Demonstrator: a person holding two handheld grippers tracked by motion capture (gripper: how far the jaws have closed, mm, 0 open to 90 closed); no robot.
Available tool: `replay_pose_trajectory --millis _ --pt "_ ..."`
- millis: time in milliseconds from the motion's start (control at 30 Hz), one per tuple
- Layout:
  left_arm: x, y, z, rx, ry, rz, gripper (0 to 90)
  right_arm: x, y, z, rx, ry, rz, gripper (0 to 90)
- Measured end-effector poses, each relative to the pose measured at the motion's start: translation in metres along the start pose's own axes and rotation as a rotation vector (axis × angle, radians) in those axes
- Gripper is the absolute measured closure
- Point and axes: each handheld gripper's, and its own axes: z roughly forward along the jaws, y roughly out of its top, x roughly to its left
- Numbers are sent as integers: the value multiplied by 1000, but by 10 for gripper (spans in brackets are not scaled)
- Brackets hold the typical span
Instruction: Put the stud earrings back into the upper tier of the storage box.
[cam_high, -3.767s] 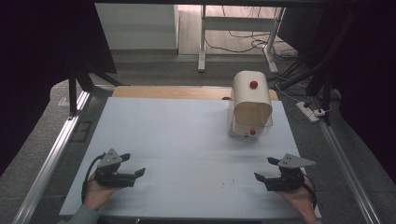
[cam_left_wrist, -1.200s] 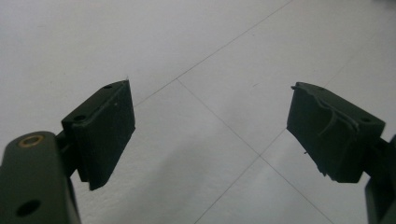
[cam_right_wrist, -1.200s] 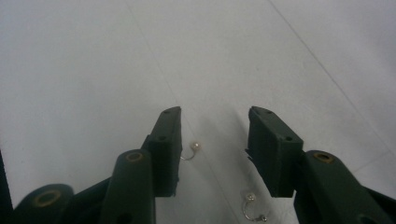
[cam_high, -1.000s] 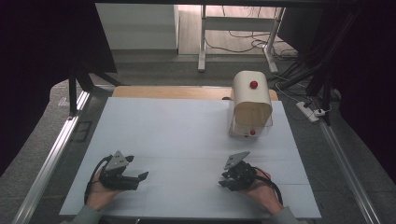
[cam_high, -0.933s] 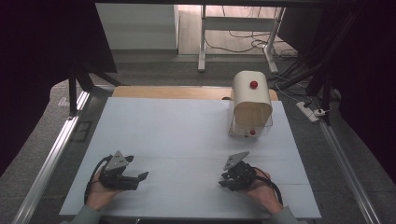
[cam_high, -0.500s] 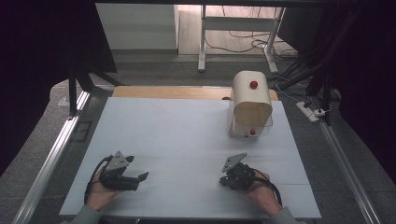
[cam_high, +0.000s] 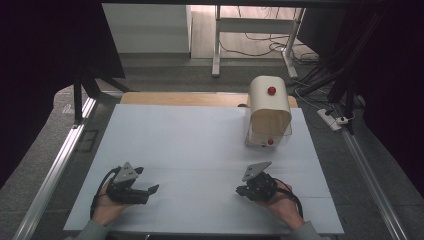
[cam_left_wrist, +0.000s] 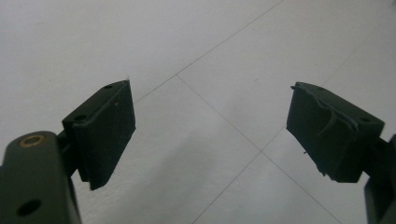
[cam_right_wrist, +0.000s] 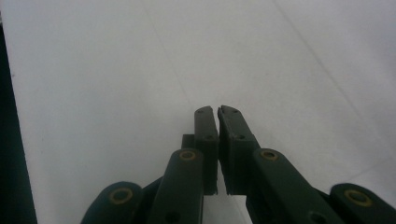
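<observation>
A cream, round-topped box (cam_high: 270, 107) with a red knob (cam_high: 271, 90) on top and another low on its front stands at the back right of the white table (cam_high: 190, 135). My left gripper (cam_high: 147, 181) lies near the front left edge in the person's hand. Its jaws are open, and in the left gripper view (cam_left_wrist: 210, 126) only bare tabletop lies between them. My right gripper (cam_high: 241, 190) rests front centre-right, pointing left, well short of the box. Its fingertips (cam_right_wrist: 208, 116) are shut together with nothing between them.
A wooden board (cam_high: 190, 98) lies along the table's far edge. A metal rail (cam_high: 50, 175) runs down the left side. Behind the table are desk legs (cam_high: 216, 40) and cables on the floor, and a power strip (cam_high: 334, 120) at the right.
Since the oldest frame the right gripper has moved left from the table's right edge and its jaws have shut. The left gripper has hardly shifted and stays open.
</observation>
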Motion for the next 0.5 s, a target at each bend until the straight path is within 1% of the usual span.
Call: replay_pose_trajectory --millis 267,500 --pt "2 -1 0 0 -1 -9 153 -3 0 -14 -82 -8 15 857" --pt "2 -1 0 1 -2 -11 153 -6 0 -28 -165 -35 36 857"
